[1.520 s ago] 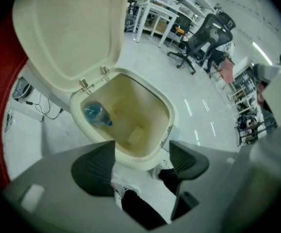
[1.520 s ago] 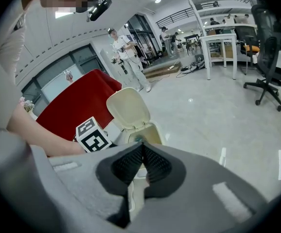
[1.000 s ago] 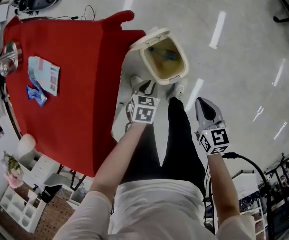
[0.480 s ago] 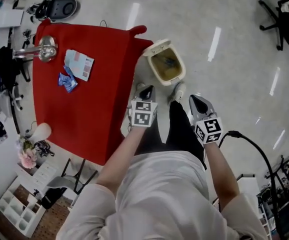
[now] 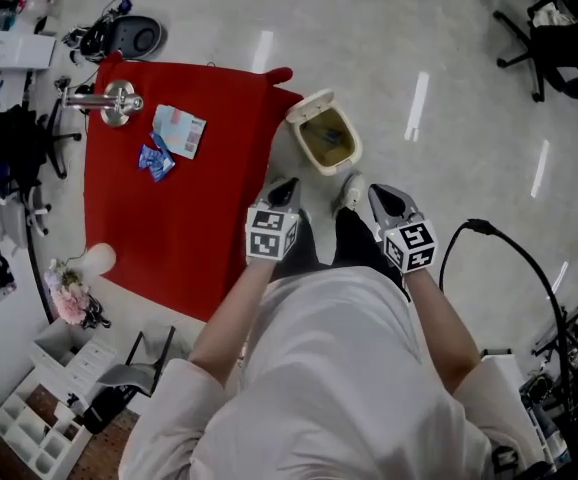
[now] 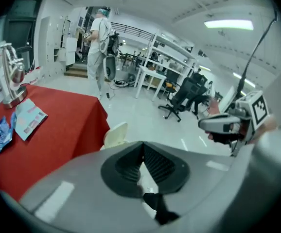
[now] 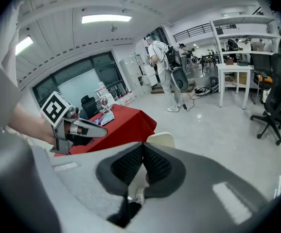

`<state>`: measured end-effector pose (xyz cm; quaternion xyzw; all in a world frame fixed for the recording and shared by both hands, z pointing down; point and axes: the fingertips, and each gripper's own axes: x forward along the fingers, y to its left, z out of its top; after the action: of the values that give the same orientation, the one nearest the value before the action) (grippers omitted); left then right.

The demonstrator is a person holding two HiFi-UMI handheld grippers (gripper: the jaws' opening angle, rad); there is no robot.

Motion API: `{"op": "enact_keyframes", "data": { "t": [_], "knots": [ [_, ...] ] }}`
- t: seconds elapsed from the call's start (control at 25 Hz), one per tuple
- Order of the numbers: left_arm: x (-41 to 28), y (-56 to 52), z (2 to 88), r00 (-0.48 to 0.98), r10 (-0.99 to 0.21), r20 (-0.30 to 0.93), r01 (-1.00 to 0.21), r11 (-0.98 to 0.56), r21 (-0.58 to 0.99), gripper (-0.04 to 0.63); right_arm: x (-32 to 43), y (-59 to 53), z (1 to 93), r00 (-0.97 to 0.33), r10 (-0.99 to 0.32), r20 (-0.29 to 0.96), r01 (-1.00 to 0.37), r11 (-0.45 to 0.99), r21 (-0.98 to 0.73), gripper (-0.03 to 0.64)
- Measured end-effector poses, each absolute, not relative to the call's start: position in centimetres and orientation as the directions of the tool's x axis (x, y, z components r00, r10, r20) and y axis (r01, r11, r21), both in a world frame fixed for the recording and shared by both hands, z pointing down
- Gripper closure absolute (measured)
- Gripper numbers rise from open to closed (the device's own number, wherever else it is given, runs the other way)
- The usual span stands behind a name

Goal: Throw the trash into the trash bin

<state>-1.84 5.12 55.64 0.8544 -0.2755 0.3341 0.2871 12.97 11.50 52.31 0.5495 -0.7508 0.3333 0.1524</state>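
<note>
A: Judging the task as unfinished: seeing 2 pieces, a paper packet (image 5: 179,131) and a blue wrapper (image 5: 156,160), lying on the red tabletop (image 5: 169,228), well apart from the trash bin (image 5: 307,108).
B: Inside the bin?
A: Lid up, yellowish inside, contents too small to tell.
B: Left hand-held gripper (image 5: 283,187), right hand-held gripper (image 5: 384,200)?
A: Both closed on nothing, near the bin.

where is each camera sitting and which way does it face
Head view: on the person's head, facing steeply down: red table, trash bin, torso, arms, left hand-held gripper, right hand-held gripper.
Left gripper view: on the left one, facing past its shut jaws; the right one shows.
Right gripper view: on the right one, likewise; left one shows.
All share table and bin.
</note>
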Motion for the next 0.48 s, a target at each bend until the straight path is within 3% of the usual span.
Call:
{"op": "enact_keyframes", "data": {
  "t": [0.48],
  "knots": [
    [-3.8,5.0,47.8,0.688,-0.289,0.665,-0.609,-0.729,0.312,0.588,11.5,11.5,46.3,-0.398,-0.738,0.545,-0.911,0.247,-0.331,0.617]
  ]
}}
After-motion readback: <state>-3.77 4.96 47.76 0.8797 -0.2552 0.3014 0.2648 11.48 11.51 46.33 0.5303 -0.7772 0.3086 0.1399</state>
